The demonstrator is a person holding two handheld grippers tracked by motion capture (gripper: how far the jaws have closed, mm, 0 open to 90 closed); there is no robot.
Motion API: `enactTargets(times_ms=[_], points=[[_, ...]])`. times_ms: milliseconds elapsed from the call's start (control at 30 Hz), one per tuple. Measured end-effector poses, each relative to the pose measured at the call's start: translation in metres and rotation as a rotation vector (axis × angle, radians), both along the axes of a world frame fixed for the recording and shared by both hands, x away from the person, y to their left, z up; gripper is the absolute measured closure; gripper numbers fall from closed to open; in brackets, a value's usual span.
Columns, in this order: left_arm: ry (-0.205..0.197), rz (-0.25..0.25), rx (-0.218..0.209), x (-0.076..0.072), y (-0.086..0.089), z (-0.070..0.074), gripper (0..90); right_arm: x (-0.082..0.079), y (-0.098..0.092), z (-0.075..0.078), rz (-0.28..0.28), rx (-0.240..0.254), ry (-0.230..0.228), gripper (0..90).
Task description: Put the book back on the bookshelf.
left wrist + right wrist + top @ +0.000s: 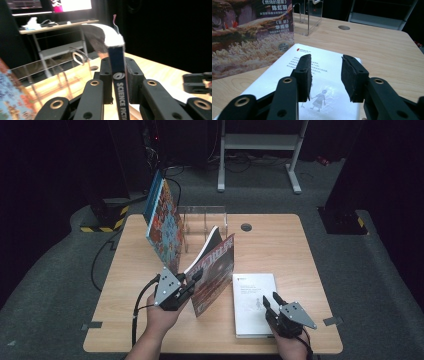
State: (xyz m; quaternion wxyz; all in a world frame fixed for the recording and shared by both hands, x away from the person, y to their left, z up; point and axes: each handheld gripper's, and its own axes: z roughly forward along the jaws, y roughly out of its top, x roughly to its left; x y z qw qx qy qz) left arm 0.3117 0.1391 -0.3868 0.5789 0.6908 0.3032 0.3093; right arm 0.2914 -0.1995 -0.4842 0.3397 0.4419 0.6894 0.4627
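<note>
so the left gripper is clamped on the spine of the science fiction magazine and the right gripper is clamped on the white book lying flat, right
Not quite. The left gripper is clamped on the spine of the science fiction magazine, but the right gripper is not clamped on the white book. The right gripper view shows its jaws standing apart above the cover, which does lie flat on the table.

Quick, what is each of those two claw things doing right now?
Left gripper: closed on the spine of the science fiction magazine, holding it upright.
Right gripper: open, holding nothing, above the white book.
</note>
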Motion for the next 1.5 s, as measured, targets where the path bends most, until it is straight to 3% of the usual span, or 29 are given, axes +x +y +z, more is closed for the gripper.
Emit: enactTargets(times_ms=[333,600,733,933,1167,1300,1367,1500], points=[[0.003,-0.003,0.008,-0.002,-0.003,0.000,79.5,0.003,-0.001,-0.002,-0.010,-0.017,0.015,56.2],[0.019,0.000,-0.014,-0.001,-0.002,0.000,80.7,0.009,-0.003,-0.004,-0.059,-0.043,0.071,59.0],[0.029,-0.011,-0.023,0.001,0.000,0.001,81.2,0.011,-0.003,-0.004,-0.048,-0.045,0.087,57.9],[0.003,-0.003,0.003,-0.001,-0.002,0.000,81.0,0.016,-0.007,-0.005,-0.006,-0.033,0.115,60.6],[-0.007,-0.005,0.016,-0.003,-0.003,0.000,81.3,0.023,-0.010,-0.005,0.000,0.001,0.152,58.9],[-0.003,-0.009,0.003,-0.003,-0.004,0.000,82.1,0.025,-0.012,-0.003,0.012,-0.021,0.156,55.8],[-0.003,-0.016,0.000,-0.004,-0.004,0.000,82.4,0.025,-0.022,-0.003,-0.003,-0.044,0.149,53.8],[0.007,-0.024,-0.012,-0.004,-0.004,0.000,83.0,0.020,-0.038,-0.008,-0.044,-0.013,0.134,54.6]])
